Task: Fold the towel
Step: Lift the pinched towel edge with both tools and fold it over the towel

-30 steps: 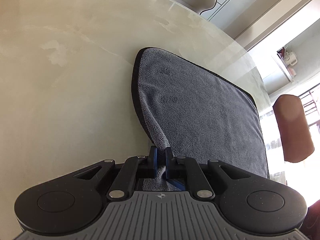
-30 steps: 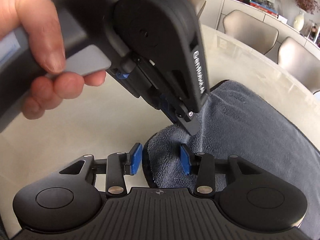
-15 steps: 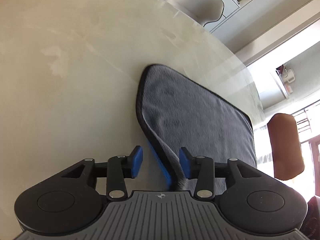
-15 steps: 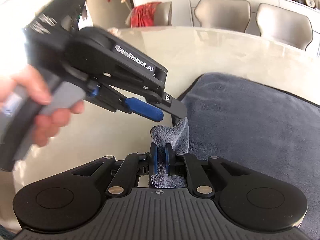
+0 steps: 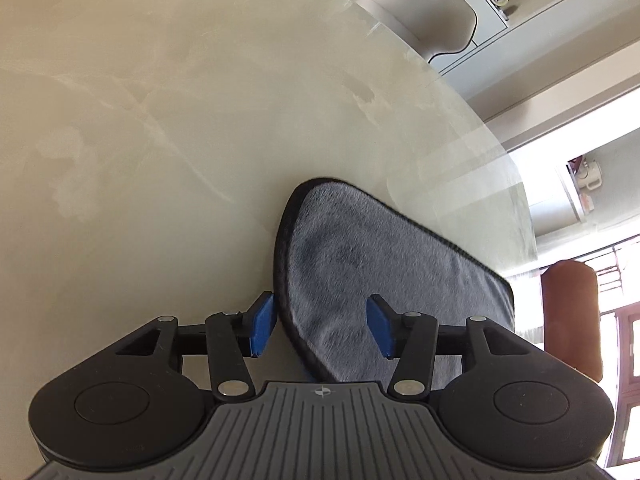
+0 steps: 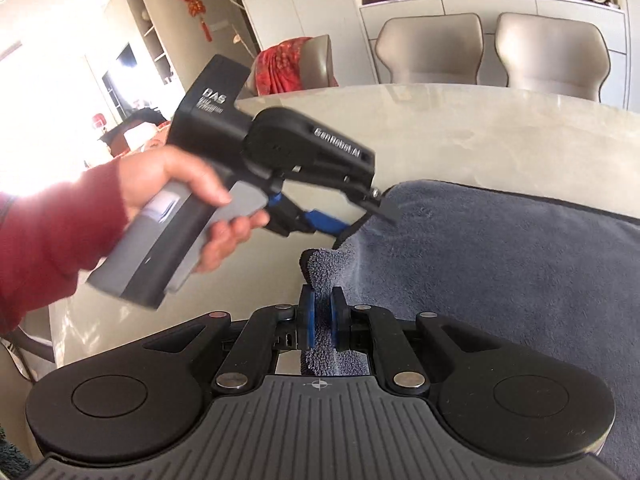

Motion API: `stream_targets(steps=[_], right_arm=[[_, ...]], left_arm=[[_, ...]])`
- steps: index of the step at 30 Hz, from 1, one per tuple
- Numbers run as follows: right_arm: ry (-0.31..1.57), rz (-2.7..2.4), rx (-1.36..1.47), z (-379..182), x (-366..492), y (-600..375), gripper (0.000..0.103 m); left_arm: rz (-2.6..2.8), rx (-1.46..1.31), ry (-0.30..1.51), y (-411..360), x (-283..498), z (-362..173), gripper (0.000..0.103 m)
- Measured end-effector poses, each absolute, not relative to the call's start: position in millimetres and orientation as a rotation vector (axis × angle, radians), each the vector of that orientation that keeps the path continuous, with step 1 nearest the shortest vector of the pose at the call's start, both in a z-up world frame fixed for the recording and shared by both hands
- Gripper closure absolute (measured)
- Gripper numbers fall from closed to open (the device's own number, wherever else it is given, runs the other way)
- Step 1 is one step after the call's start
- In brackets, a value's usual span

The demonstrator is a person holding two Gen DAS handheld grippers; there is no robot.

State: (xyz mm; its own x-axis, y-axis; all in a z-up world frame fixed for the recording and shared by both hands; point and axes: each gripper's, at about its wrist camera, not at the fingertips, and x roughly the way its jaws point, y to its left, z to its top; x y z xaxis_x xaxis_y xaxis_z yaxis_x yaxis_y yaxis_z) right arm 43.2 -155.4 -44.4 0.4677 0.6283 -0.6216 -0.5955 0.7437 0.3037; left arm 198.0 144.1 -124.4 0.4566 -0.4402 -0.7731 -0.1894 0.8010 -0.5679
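Note:
A grey towel (image 5: 384,264) with a dark hem lies on the pale marble table (image 5: 160,120); it also shows in the right wrist view (image 6: 500,264). My left gripper (image 5: 320,326) is open, its blue pads astride the towel's near edge without gripping it. In the right wrist view the left gripper (image 6: 360,218) hovers at the towel's far corner. My right gripper (image 6: 322,316) is shut on a raised corner of the towel.
Beige chairs (image 6: 432,48) stand past the table's far edge, with a cabinet behind. A brown chair back (image 5: 572,316) is at the right. A red cloth (image 6: 280,64) hangs on another chair. The table's curved edge (image 5: 500,148) runs past the towel.
My left gripper let go of the towel corner, opened and moved along the edge. My right gripper closed on the near corner and holds it up.

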Motion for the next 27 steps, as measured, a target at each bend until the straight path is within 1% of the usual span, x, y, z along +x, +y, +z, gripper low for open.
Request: stream_targets(steps=[1,2,3,10,15,22,27], right_arm=[[0.785,0.746,0.052,-45.3,43.7,-157.1,0.095],[0.789,0.74,0.058,-46.4,43.2,-158.9,0.095],[0.791,0.733,0.064,-47.3,40.9,-161.2,0.095],[0.792,0.685,0.118,-54.2,67.5,-167.8,0.095],[0.772,0.633,0.182,-50.0,63.8,-187.7,0.095],[0.758,0.534,0.256,-49.2,62.4,-227.7,0.095],[0.755,0.465,0.307,-52.7,58.8,-259.6,0.095]], left_arm=[[-0.165,-0.651,1.104,142.6,201.8,-125.2,0.066],[-0.161,-0.641,1.105,140.7,204.6,-126.4,0.082],[-0.159,-0.623,1.107,137.7,207.5,-127.6,0.094],[-0.194,-0.58,1.076,123.2,211.2,-118.6,0.096],[-0.269,-0.529,1.03,101.6,212.1,-96.2,0.096],[-0.39,-0.418,0.989,43.4,214.0,-69.0,0.096],[-0.448,-0.367,0.988,-5.6,226.5,-62.6,0.096]])
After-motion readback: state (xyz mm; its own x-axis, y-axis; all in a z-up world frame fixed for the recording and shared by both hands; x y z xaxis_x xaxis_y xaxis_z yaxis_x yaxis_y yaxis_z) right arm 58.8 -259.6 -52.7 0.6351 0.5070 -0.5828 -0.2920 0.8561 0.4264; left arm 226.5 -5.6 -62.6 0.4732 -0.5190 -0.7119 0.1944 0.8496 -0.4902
